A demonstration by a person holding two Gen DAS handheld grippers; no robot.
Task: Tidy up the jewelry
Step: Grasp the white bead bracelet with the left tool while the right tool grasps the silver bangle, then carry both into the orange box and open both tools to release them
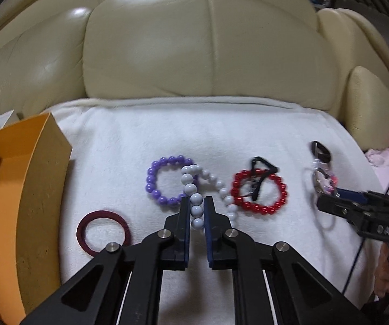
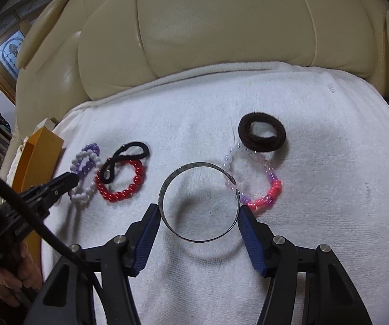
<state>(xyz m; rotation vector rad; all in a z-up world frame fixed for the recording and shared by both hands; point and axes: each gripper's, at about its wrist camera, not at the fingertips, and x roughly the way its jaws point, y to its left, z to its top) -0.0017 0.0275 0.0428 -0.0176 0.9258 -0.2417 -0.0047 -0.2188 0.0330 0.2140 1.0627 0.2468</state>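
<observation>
My left gripper is shut on a white bead bracelet, which overlaps a purple bead bracelet on the white towel. A red bead bracelet lies to the right with a thin black hair tie across it. My right gripper is shut on an open silver bangle, one pad on each side. The bangle casts a shadow on the towel below it. Beyond the bangle lie a pink and clear bead bracelet and a thick brown hair tie.
An open orange box stands at the towel's left edge. A maroon ring lies next to it. The white towel covers a cream leather sofa seat, with the backrest behind. A hand holds the left gripper's handle.
</observation>
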